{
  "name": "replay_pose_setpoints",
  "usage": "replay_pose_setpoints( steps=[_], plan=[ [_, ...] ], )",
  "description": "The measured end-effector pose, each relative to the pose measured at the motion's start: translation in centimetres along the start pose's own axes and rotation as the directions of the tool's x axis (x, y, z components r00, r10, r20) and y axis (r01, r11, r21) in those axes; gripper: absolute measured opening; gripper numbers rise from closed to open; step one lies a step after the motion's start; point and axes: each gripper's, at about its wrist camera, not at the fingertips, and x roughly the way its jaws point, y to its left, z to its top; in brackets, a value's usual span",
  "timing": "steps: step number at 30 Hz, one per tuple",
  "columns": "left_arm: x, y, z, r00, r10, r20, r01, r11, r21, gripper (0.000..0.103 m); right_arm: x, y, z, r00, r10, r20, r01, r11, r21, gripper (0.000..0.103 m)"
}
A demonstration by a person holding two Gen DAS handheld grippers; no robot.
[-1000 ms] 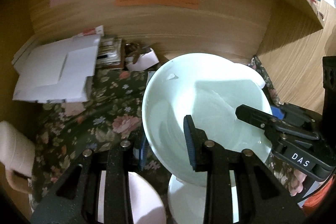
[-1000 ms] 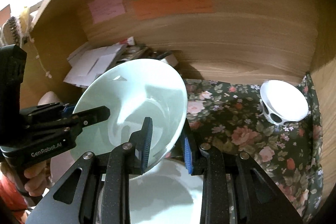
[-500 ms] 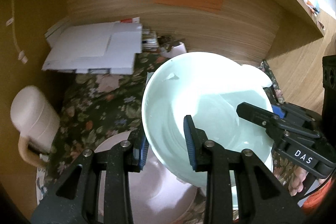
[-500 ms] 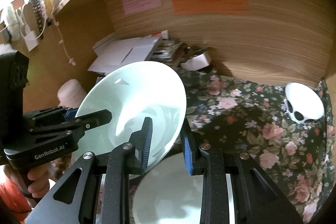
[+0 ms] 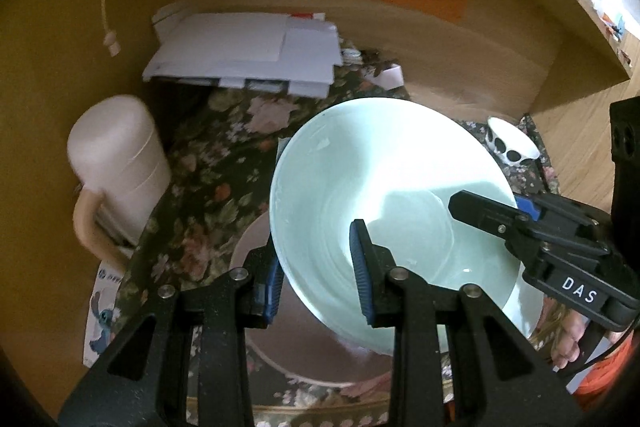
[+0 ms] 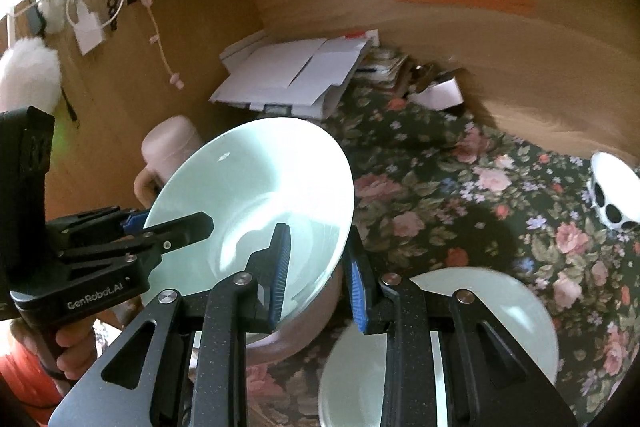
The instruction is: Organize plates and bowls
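A large pale green bowl [image 5: 384, 195] is held in the air by both grippers, tilted. My left gripper [image 5: 316, 279] is shut on its left rim, and my right gripper [image 6: 316, 271] is shut on its right rim. The bowl shows in the right wrist view [image 6: 256, 195] too. Under it sits a pink bowl [image 5: 304, 343], also seen in the right wrist view [image 6: 304, 319]. A pale green plate [image 6: 480, 327] lies on the floral cloth to the right. A small white bowl with black dots [image 6: 612, 191] stands at the far right.
A pink lidded mug [image 5: 116, 171] stands at the left. A stack of white papers [image 5: 248, 51] lies at the back against the wooden wall. A floral cloth [image 6: 480, 187] covers the shelf floor. Wooden walls close in on the left, back and right.
Both grippers have carried the green bowl to the left, off the pale green plate and over the pink bowl. The pink mug has come into view.
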Motion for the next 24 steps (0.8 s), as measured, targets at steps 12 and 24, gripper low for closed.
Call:
replay_pose_setpoints(
  steps=[12,24],
  plan=[
    [1.5,1.8,-2.4,0.998,-0.004,-0.067,0.001,0.999,-0.033,0.031,3.0,0.4,-2.0,0.996,0.016,-0.088,-0.014,1.0,0.023,0.024],
    [2.5,2.5,-3.6,0.996,0.011,-0.084,-0.013,1.0,-0.023,0.03,4.6,0.6,-2.6,0.99,0.01,-0.143,-0.01,1.0,0.004,0.024]
  ],
)
